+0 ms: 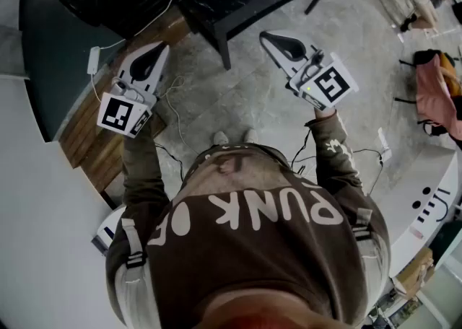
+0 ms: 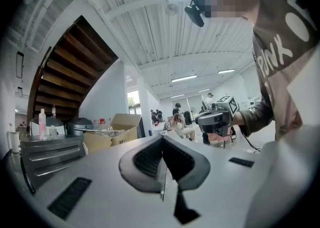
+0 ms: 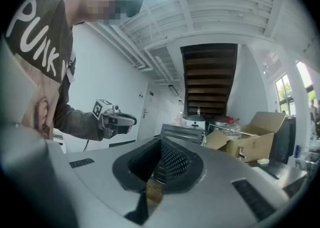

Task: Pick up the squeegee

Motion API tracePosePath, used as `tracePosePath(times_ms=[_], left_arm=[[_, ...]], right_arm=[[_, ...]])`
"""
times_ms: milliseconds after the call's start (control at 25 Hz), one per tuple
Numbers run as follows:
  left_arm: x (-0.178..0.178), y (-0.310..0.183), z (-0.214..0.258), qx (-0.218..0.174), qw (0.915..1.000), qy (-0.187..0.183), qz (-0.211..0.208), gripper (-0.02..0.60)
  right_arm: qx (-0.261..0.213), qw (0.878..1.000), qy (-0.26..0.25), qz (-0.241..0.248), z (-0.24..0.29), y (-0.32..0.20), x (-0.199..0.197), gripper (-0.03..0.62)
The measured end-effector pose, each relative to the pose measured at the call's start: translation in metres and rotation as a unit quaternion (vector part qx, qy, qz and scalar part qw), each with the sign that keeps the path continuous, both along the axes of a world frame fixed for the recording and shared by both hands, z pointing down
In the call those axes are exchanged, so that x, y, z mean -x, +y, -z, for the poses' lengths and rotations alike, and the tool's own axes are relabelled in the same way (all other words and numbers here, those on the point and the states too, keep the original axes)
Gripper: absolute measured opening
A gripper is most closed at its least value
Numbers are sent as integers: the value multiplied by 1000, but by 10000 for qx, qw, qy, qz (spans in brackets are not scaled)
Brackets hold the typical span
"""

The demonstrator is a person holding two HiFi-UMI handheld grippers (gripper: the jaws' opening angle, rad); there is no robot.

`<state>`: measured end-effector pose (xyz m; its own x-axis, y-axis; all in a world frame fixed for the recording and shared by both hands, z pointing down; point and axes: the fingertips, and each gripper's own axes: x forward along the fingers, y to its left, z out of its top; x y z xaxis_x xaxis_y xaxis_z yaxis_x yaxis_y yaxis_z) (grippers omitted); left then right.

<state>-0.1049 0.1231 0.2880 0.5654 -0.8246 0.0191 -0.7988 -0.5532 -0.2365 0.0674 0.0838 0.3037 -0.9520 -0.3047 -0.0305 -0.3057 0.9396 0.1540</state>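
- Squeegee: no view shows it, so its place relative to either claw cannot be told.
- Left gripper (image 2: 163, 144): jaws pressed together, empty.
- Right gripper (image 3: 160, 147): jaws closed, empty, well right of the left one, above the floor (image 1: 238, 97).

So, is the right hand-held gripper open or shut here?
Shut. In the right gripper view, the right hand-held gripper shows its two jaws meeting along one line, with nothing clamped between them.
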Motion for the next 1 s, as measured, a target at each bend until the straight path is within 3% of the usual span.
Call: tracePosePath(times_ms=[360,1000], left_arm=[[1,2,3,-13,10000,-6,19,2],[2,-1,1,17,10000,-2,20,2]], right_arm=[[-61,9998,154,59,-2,2,0,8],[71,10000,-25,-51,-2,-8,-2,9]])
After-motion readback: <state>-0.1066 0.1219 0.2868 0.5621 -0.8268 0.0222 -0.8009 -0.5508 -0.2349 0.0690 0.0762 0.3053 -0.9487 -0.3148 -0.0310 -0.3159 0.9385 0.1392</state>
